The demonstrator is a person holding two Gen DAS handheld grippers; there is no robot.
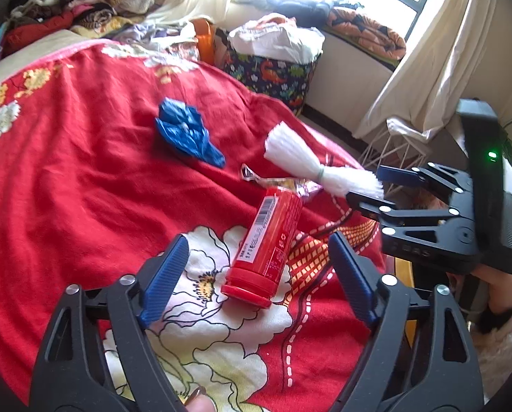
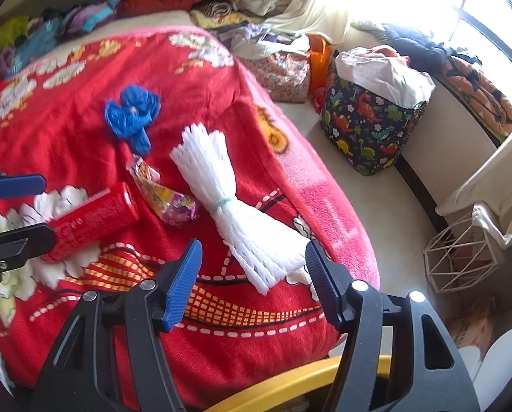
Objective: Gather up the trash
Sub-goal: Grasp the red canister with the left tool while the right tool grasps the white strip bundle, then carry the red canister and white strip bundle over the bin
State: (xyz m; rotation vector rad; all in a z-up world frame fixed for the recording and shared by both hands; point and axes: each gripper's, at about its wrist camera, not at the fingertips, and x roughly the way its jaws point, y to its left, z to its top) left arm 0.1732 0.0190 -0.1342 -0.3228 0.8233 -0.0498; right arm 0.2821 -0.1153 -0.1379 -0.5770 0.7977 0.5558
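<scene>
Near blanket edge [image 2: 341, 240]: foam bundle [image 2: 242, 219]

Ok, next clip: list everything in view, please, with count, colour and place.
blanket: one, red with flowers, covering the bed
canister: one, red, lying near the bed edge
foam net: one, white, tied at its middle, right of the canister
snack wrapper: one, yellow-purple, between them
plastic bag: one, blue, crumpled, farther back
fabric bin: one, dinosaur print, on the floor
wire basket: one, white, by the curtain
clothes pile: mixed, behind the bed
left gripper: open, around the canister
right gripper: open, at the net's end
</scene>
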